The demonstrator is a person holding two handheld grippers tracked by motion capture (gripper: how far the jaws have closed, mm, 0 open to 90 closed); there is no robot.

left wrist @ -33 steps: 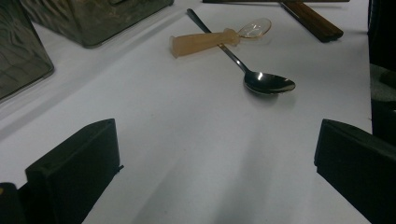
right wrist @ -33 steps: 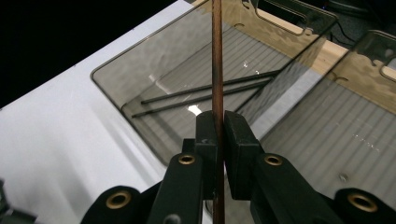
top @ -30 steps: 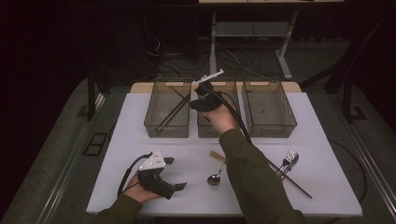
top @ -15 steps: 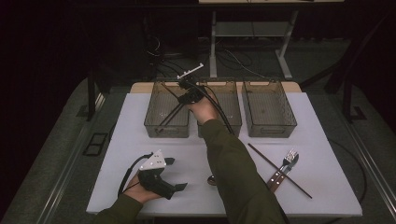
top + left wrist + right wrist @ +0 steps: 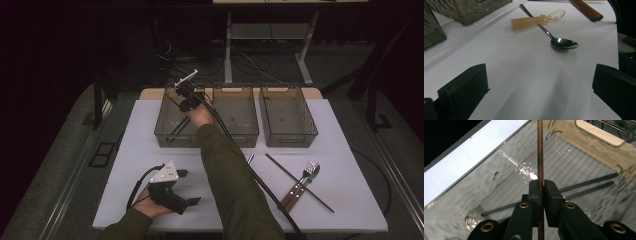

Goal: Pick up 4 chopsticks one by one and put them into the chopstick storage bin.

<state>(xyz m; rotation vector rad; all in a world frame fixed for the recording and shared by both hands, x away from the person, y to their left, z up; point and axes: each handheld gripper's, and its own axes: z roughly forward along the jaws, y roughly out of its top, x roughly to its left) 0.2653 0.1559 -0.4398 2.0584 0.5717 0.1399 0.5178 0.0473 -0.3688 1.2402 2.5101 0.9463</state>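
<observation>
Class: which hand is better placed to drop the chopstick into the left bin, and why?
Right. The right gripper is shut on the brown chopstick directly above the left bin; the left gripper rests open on the table.

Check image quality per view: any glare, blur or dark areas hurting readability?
High view: room dark, white table evenly lit, left bin dim. Left gripper view: sharp, small highlight on the steel spoon, soft shadows near the tongs. Right gripper view: glare patches on the bin floor; the brown chopstick is sharp.
</observation>
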